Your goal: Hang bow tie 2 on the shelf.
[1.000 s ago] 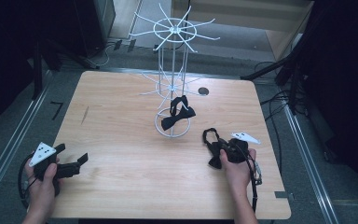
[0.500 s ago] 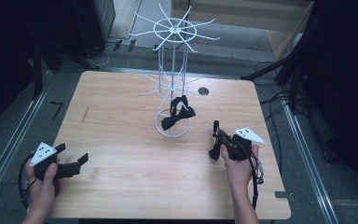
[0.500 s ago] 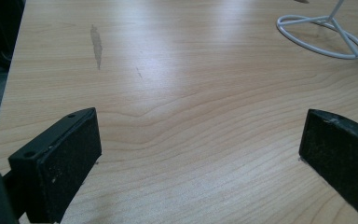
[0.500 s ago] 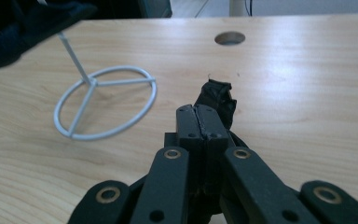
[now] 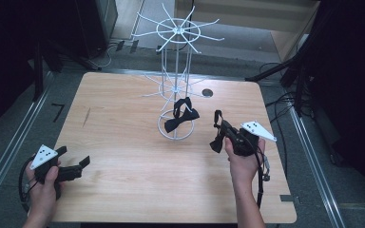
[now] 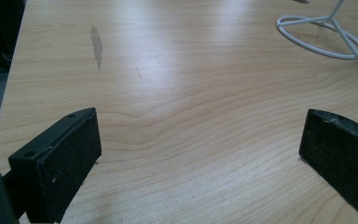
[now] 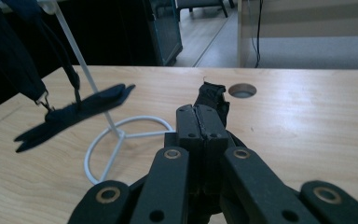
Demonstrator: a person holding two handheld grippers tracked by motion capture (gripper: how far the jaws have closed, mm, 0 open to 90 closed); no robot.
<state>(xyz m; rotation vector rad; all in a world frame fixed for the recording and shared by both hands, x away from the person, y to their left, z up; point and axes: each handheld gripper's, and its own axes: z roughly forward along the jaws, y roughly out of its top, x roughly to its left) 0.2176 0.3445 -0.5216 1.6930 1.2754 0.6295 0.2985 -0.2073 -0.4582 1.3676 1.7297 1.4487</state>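
Your right gripper (image 5: 221, 130) has lifted off the pale wooden table (image 5: 123, 142) and swung toward the white wire display rack (image 5: 177, 80) since a second ago; earlier it lay lower and nearer the table's right edge. Its jaws are pressed fully together on a dark fabric bow tie (image 5: 216, 138), whose strap loops up above the jaws in the high view; in the right gripper view a tuft of the fabric (image 7: 211, 99) shows just past the tips.

A second dark bow tie (image 5: 181, 115) already hangs from a lower arm of the rack, above the ring base (image 7: 121, 140). It has not moved.

Your left gripper (image 5: 71, 168) rests at the near left corner, jaws spread wide, nothing between them. Position unchanged across the frames.

Judgement: transport is under way; the held tie is near the rack but apart from it. Hanging calls for the strap loop to open over a free arm. Risk: snagging the hung tie.
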